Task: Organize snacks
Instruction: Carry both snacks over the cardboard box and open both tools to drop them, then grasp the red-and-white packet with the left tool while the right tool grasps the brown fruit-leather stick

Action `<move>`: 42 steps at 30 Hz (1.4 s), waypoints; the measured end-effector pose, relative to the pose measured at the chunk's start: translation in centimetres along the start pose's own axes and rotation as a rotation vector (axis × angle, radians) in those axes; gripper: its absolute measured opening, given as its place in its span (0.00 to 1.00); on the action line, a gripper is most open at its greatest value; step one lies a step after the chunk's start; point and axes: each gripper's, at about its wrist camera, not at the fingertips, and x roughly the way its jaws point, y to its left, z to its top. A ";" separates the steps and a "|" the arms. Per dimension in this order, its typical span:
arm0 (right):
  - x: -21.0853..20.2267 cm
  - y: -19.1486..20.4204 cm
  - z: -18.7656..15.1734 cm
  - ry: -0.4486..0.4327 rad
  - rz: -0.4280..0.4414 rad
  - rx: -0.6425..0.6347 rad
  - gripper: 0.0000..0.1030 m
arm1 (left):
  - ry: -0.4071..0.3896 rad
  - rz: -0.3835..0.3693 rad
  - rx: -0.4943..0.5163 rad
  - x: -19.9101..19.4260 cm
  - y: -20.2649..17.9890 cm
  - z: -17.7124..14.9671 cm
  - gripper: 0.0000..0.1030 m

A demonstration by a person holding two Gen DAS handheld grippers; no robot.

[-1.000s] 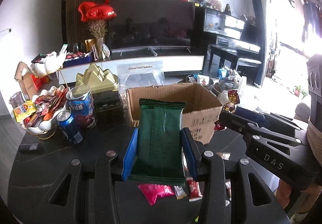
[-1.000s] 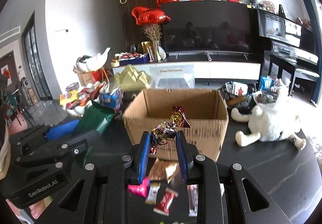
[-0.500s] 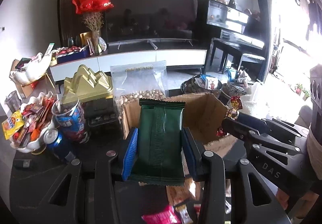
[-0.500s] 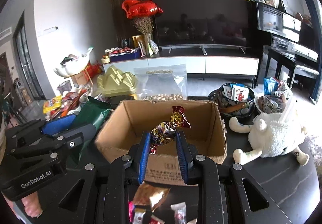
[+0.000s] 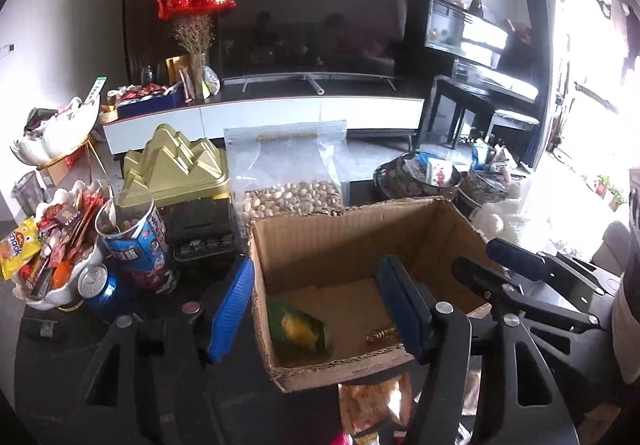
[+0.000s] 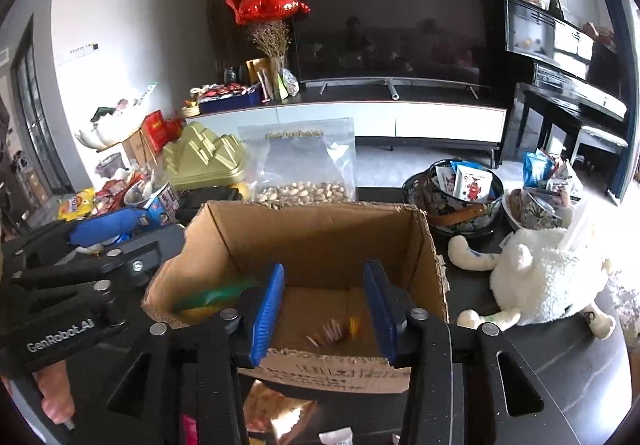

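An open cardboard box [image 5: 344, 237] stands on the dark table; it also shows in the right wrist view [image 6: 320, 229]. A green snack packet [image 5: 298, 329] and a small wrapped candy [image 5: 380, 335] lie on its floor. In the right wrist view the green packet [image 6: 208, 297] lies at the box's left and the candy [image 6: 332, 331] is blurred. My left gripper [image 5: 320, 309] is open and empty above the box's near edge. My right gripper [image 6: 324, 305] is open and empty above the same edge.
Behind the box stand a bag of pistachios [image 5: 288, 173], a gold tin [image 5: 176, 169], a blue cup [image 5: 136, 245], a soda can [image 5: 98, 285] and a snack-filled dish [image 5: 48, 245]. Bowls of snacks [image 6: 464, 193] and a white plush toy [image 6: 540, 277] sit to the right. Loose wrappers [image 6: 276, 417] lie in front.
Both grippers opened over the box. The green packet dropped from the left gripper and the wrapped candy from the right; both now lie inside the box.
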 end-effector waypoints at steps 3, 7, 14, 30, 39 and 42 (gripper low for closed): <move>-1.4 0.1 -0.7 -0.017 -0.001 -0.002 0.42 | -0.018 0.014 -0.002 -1.6 -0.4 -0.9 0.68; -3.6 0.2 -1.8 -0.034 0.011 0.007 0.42 | -0.038 0.016 0.004 -3.8 -1.0 -2.0 0.70; -7.2 0.6 -3.7 -0.063 0.028 0.011 0.42 | -0.056 -0.007 0.014 -7.0 -2.2 -4.0 0.71; -10.6 -0.8 -10.4 -0.034 0.008 0.016 0.42 | -0.029 -0.011 0.058 -9.0 -5.6 -9.9 0.71; -7.5 -2.9 -14.4 0.076 0.094 0.079 0.42 | 0.056 -0.063 0.066 -6.8 -7.2 -13.4 0.70; -6.0 -3.2 -15.3 0.121 0.101 0.083 0.42 | 0.092 -0.073 0.060 -5.5 -7.3 -14.4 0.69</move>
